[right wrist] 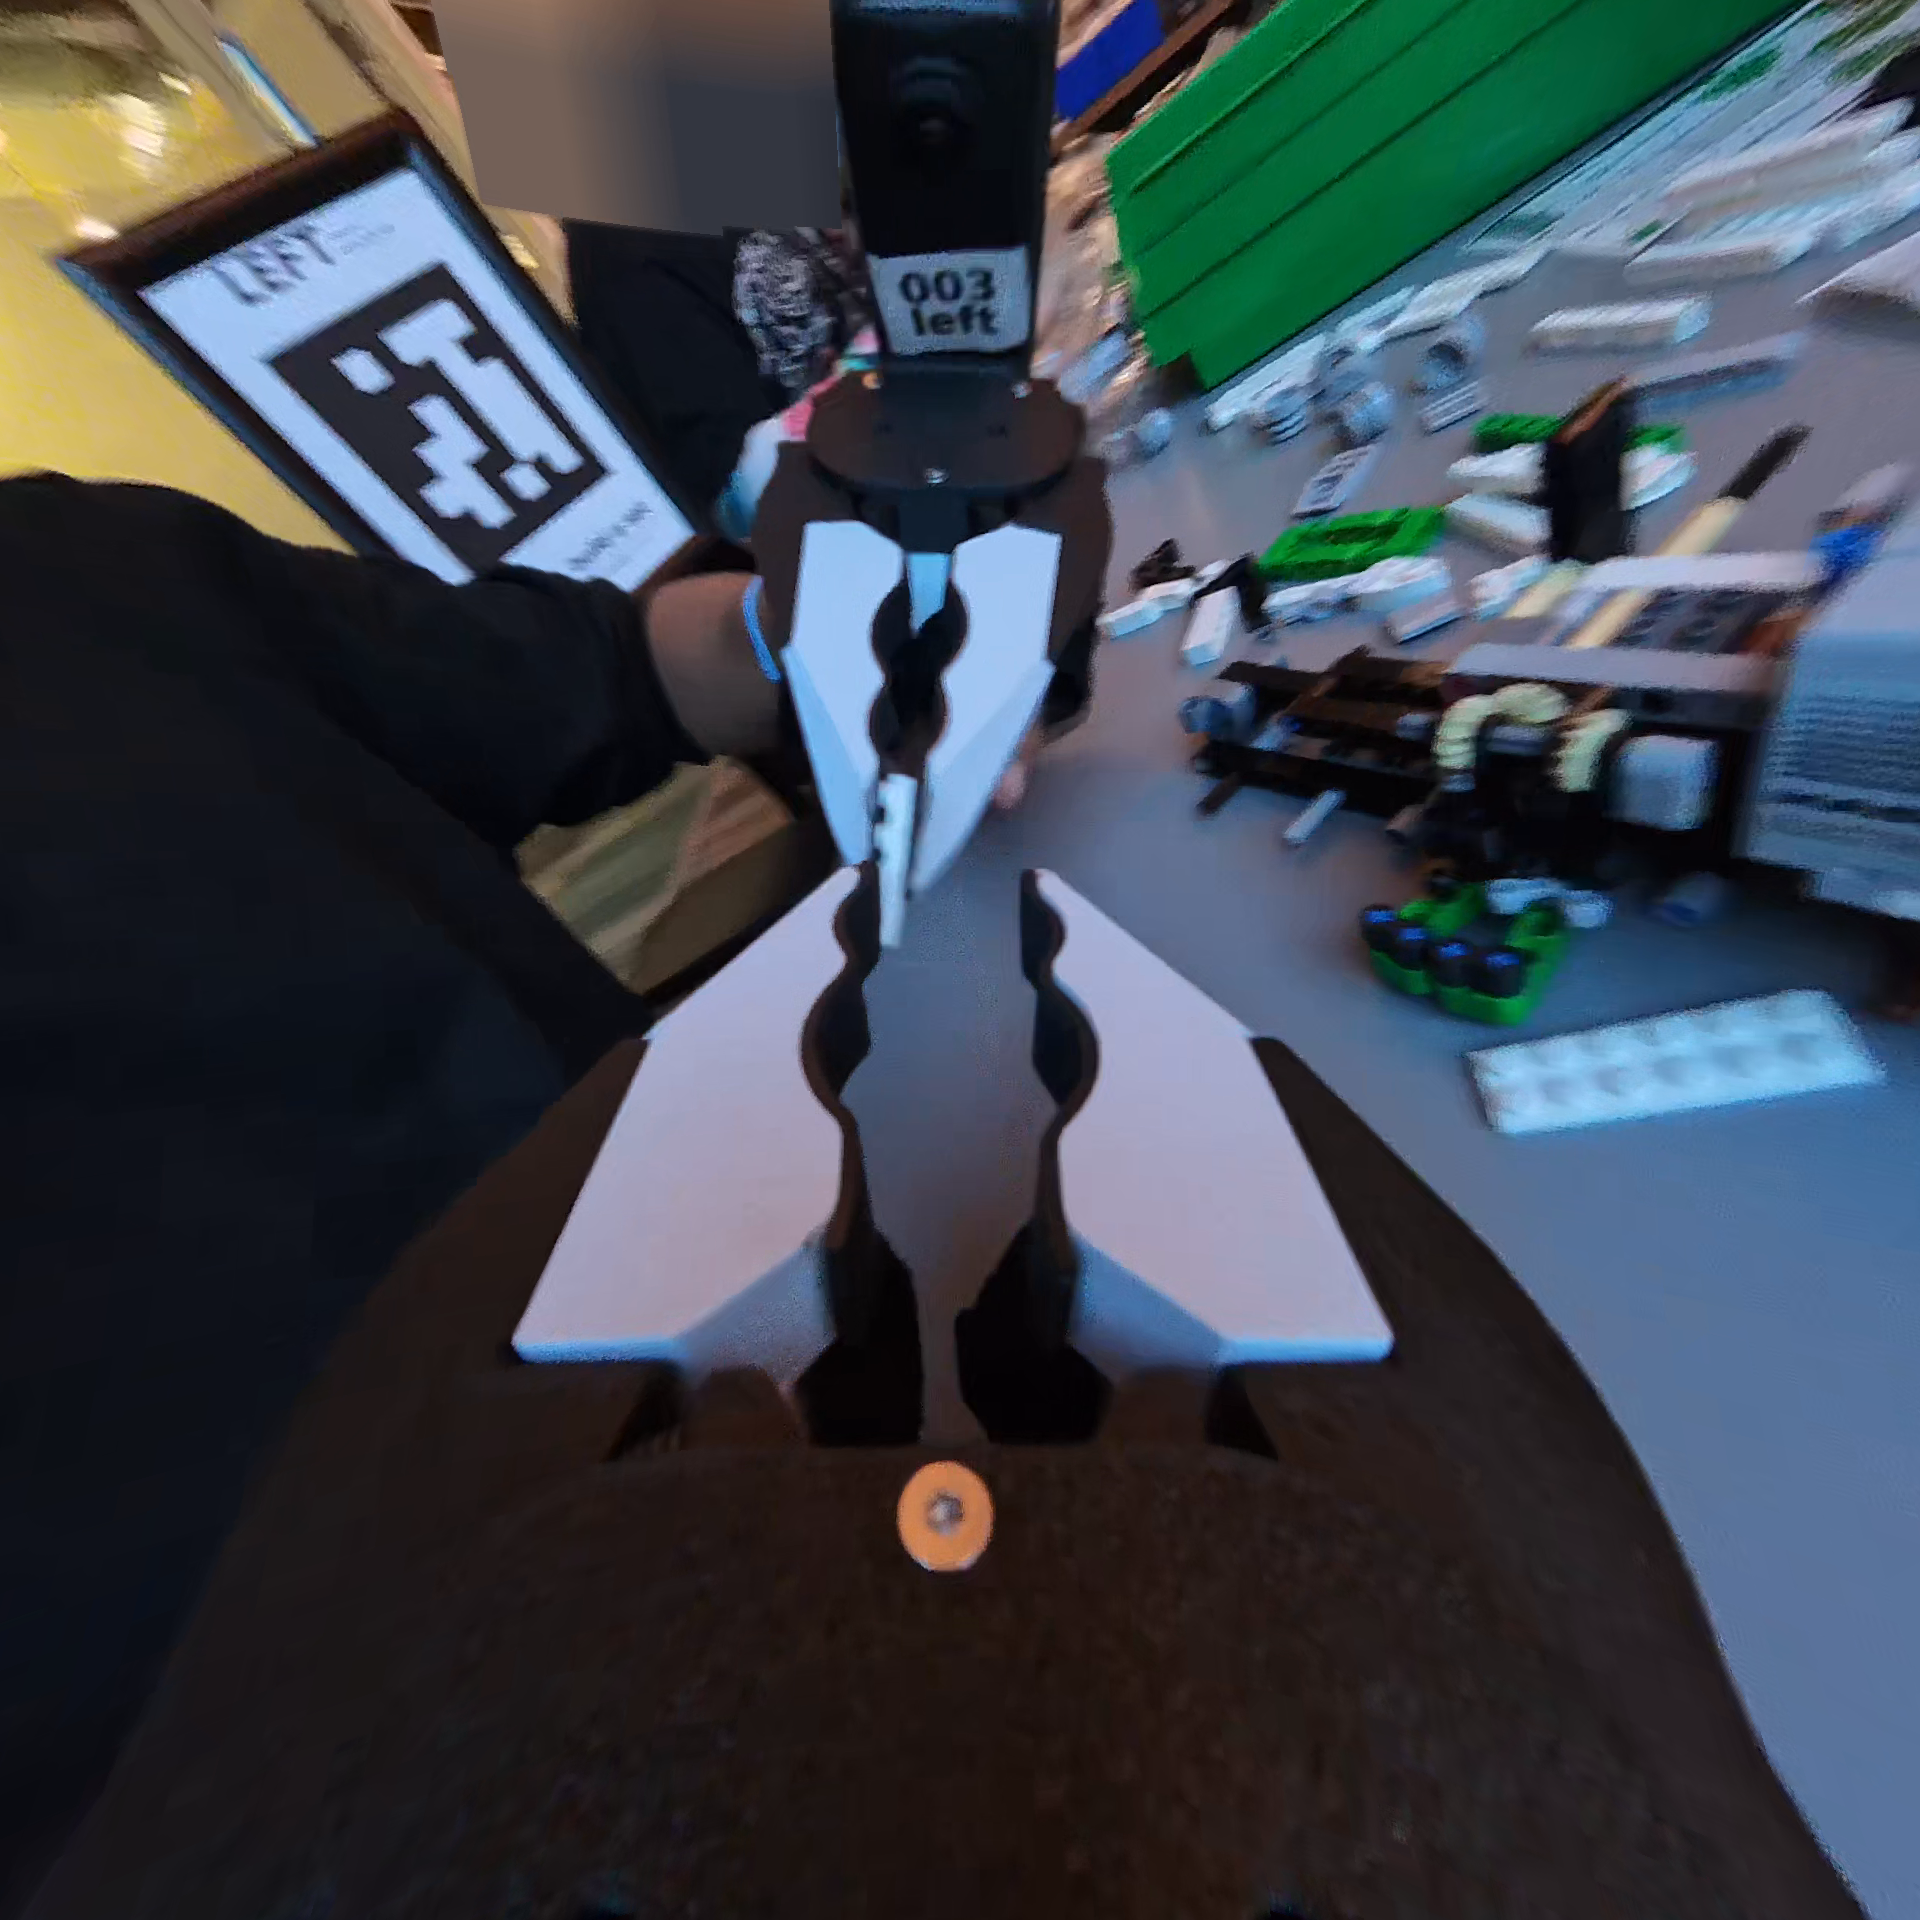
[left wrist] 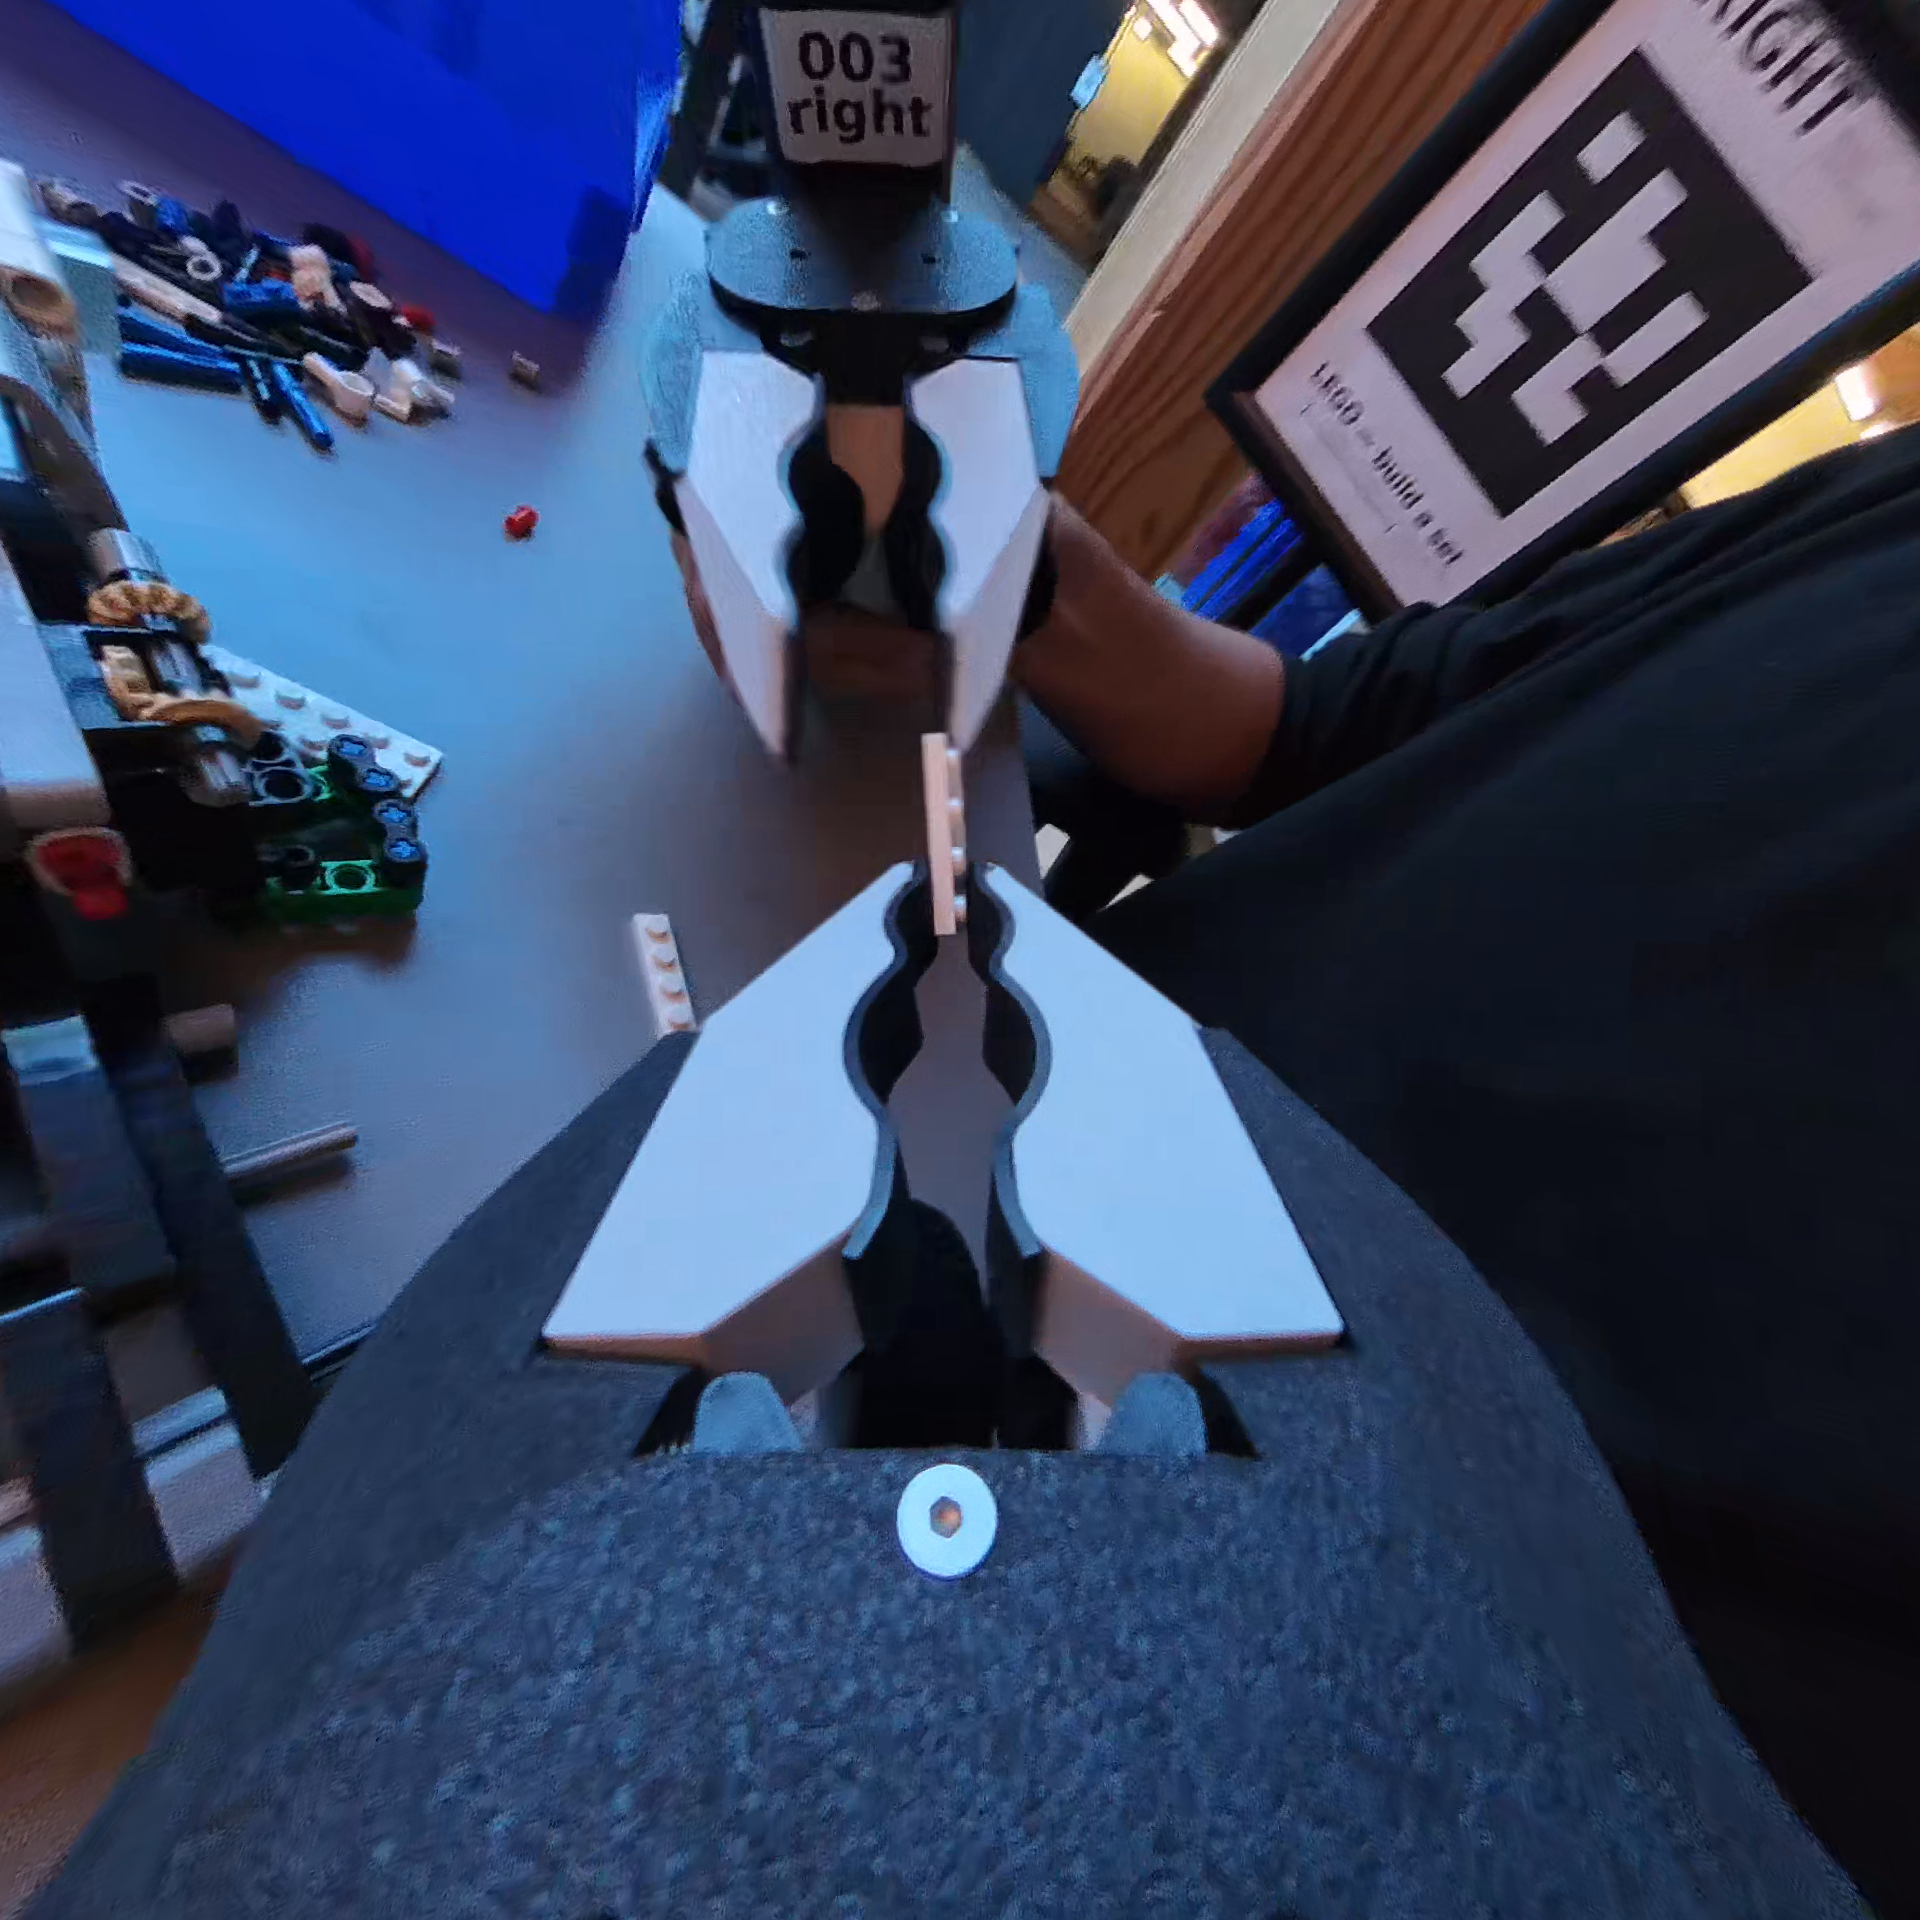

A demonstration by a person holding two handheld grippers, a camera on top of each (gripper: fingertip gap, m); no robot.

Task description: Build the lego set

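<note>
The left gripper, a black tool with two white wedge-shaped fingers, is pinching one end of a thin white studded lego plate between its fingertips. The plate is standing on edge and sticking straight out beyond the tips, with its row of round studs facing the right-hand finger. Its free end is reaching toward the right gripper, which is pointing back at the left one, tip to tip.

From the right wrist view, the right gripper is standing spread, with grey tabletop showing in the gap between its fingers. The free end of the same plate is lying just beside the tip of the left-hand finger; whether it is touching that finger cannot be told. The left gripper is facing it, pressed onto the plate's far end.

Both grippers are hovering near the table's edge, close to the person's black sleeve. A second white studded plate is lying flat on the table beside the left gripper. Farther off, a partly built model of black, green and white bricks is sitting on the table, with a loose pile of blue, black and tan pieces and a small red piece beyond it.
</note>
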